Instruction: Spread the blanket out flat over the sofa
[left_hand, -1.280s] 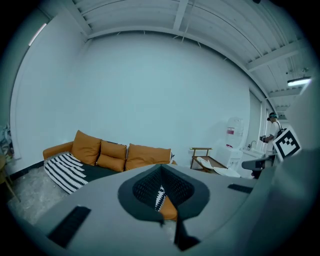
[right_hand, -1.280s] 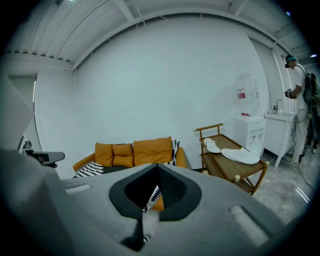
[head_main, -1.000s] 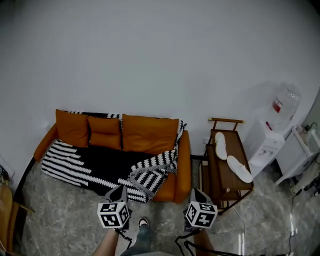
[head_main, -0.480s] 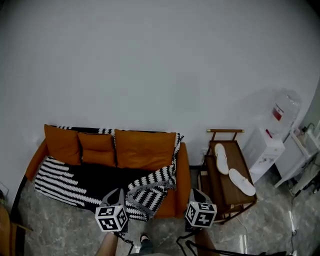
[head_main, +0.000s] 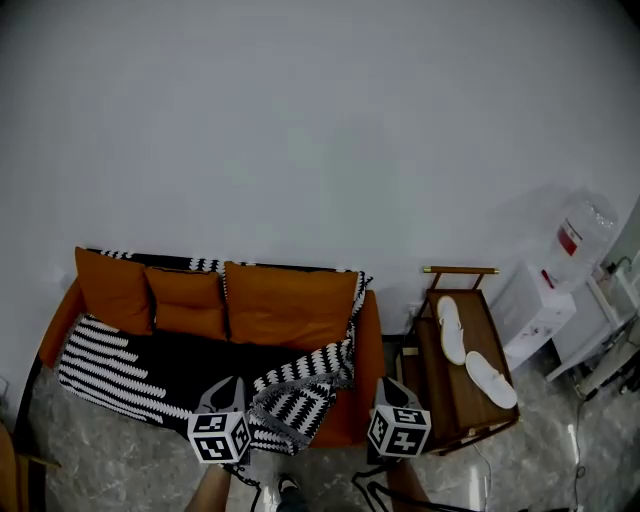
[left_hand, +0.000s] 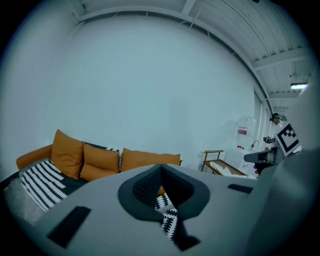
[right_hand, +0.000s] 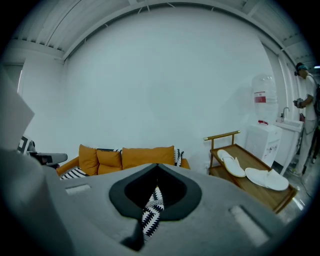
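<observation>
A black-and-white zigzag-patterned knitted blanket (head_main: 140, 365) lies over the seat of an orange upholstered sofa (head_main: 370, 350). It is flat at the left but bunched and folded back on itself at the right front edge. The left gripper (head_main: 232, 383) and the right gripper (head_main: 392, 383) hover side by side in front of the sofa, each with its jaws closed together on nothing. A wooden trolley (head_main: 440, 390) carrying two white slippers (head_main: 449, 328) stands just right of the sofa.
</observation>
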